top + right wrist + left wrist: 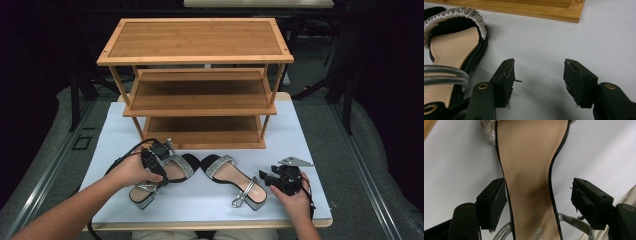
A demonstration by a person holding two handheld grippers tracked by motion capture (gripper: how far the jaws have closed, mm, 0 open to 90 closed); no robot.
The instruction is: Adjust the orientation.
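Looking down from the high view, we are seeing two sandals lying on the white bench [310, 150] in front of the wooden shoe rack [200, 85]. The left sandal [162, 175] is sitting at about seven o'clock from the rack's foot, the right sandal [235, 180] at about five o'clock. Our left tool [159, 159] is hanging directly over the left sandal, while our right tool [264, 177] is waiting at three o'clock of the right sandal, just beside its heel and apart from it.

Moving to the left gripper view, we are looking straight along the left sandal's tan insole [529, 177], whose long axis is running from six to twelve o'clock between the jaws. The left tool [537, 200] is standing wide open, straddling the narrow waist of the sole; the nine o'clock pad is just beside the sole's edge, the three o'clock pad is well apart from it, and nothing is being gripped.

Turning to the right gripper view, we are finding the right tool [539, 82] partly open over bare bench, holding nothing, with the right sandal [451, 50] off at nine to ten o'clock.

We are judging the left hand the nearer: closing across the sole's waist looks like the coming move.
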